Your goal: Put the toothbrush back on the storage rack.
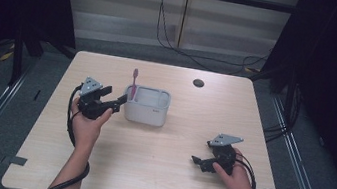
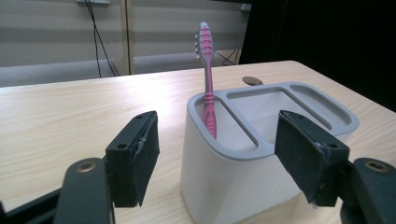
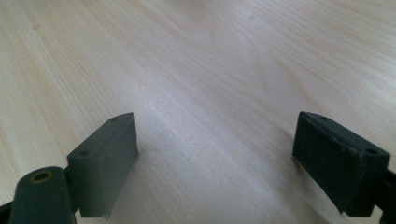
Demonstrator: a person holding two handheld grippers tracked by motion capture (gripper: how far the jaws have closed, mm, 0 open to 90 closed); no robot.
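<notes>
A pink toothbrush (image 1: 134, 82) stands upright, head up, in the left-hand slot of a white holder with a grey rim (image 1: 147, 105) near the middle of the wooden table (image 1: 169, 180). My left gripper (image 1: 122, 100) is just left of the holder and points at it. In the left gripper view its jaws stand open (image 2: 219, 135) to either side of the holder's near corner (image 2: 233, 182), with no pad on the toothbrush (image 2: 208, 79). My right gripper (image 1: 195, 160) rests low over bare table at the front right. Its jaws are open (image 3: 215, 140) with nothing between them.
A round dark grommet (image 1: 198, 83) sits in the tabletop behind the holder. The holder's other slots (image 2: 275, 107) look empty. Cables trail across the floor beyond the far edge of the table, and dark curtains hang on both sides.
</notes>
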